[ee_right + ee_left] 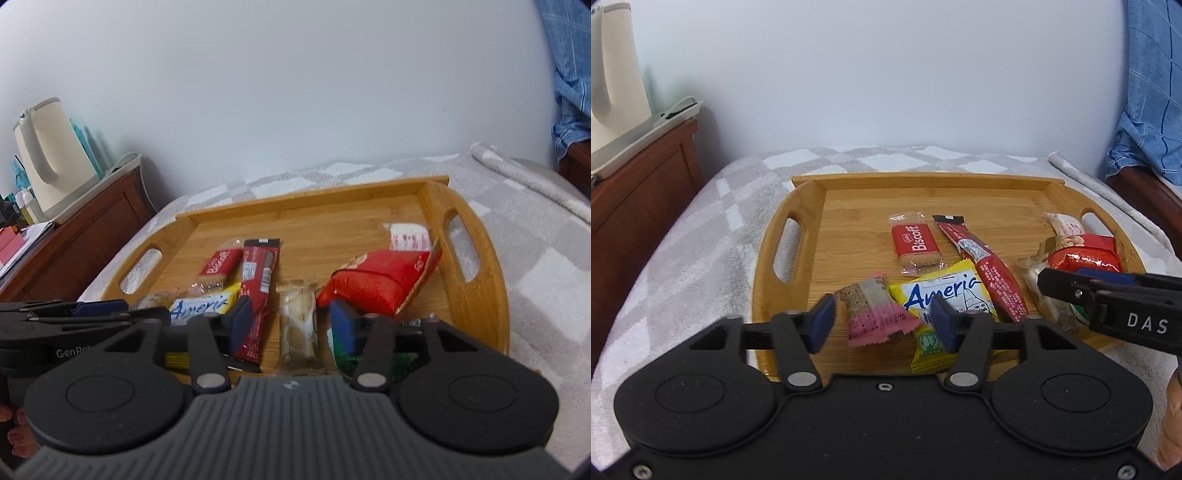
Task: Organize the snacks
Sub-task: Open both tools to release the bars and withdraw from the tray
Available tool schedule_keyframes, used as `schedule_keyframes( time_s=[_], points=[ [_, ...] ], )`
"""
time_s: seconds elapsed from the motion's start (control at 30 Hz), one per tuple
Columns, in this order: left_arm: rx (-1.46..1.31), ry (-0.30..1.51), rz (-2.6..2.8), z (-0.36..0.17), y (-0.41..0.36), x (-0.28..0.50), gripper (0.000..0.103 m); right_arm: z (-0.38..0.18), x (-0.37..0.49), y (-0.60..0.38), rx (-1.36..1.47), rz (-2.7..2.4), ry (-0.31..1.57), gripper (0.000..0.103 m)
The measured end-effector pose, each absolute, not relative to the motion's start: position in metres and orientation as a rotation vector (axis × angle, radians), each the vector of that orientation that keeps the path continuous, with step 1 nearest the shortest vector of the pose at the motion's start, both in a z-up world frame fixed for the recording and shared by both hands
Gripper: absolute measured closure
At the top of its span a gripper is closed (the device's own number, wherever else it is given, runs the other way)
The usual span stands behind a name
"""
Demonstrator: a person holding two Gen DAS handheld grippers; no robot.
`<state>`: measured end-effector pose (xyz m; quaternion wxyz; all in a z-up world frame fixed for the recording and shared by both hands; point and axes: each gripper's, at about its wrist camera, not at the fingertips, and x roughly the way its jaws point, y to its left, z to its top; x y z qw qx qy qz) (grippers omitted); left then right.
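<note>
A wooden tray [809, 206] on a grey checked blanket holds several snacks. My left gripper [882, 325] is open over the tray's near edge, and a pink-ended bar [875, 314] lies between its blue pads without being pressed. Beside the bar are a yellow "America" packet [942, 291], a Biscoff biscuit [916, 245] and a long red stick packet [990, 273]. My right gripper [291, 325] is open too, around a clear packet of pale pieces [297, 325] that lies on the tray. A red bag [373, 280] sits just beyond its right pad, and a green packet [347, 360] is partly hidden under it.
A small pink-and-white packet [410, 236] lies by the tray's right handle [460, 251]. A wooden cabinet [85, 240] to the left carries a cream kettle [48, 158] on a grey tray. Blue cloth [1148, 110] hangs at the right. A white wall stands behind.
</note>
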<state>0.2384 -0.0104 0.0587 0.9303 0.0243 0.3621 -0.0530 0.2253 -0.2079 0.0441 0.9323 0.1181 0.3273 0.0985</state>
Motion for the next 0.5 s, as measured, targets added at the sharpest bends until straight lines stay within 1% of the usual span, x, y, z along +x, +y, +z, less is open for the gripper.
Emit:
schedule_keyframes(
  time_s=[0.03,0.1,0.13,0.2,0.33,0.5],
  points=[
    [0.056,0.735,-0.105,0.061,-0.011,0.235,0.037,0.046,0.223,-0.208,0.243,0.202,0.662,0.034],
    [0.067,0.725,-0.109,0.066,-0.010,0.228,0.034,0.050,0.218,-0.211,0.254,0.203,0.650,0.031],
    [0.069,0.724,-0.111,0.069,-0.010,0.224,0.030,0.051,0.215,-0.212,0.261,0.205,0.646,0.030],
    [0.066,0.721,-0.113,0.074,-0.009,0.215,0.025,0.053,0.208,-0.215,0.271,0.206,0.642,0.028],
    [0.044,0.714,-0.124,0.080,-0.007,0.193,0.018,0.056,0.188,-0.219,0.260,0.193,0.637,0.025],
    [0.024,0.748,-0.099,0.072,0.000,0.169,0.017,0.058,0.163,-0.216,0.252,0.209,0.650,0.023]
  ],
)
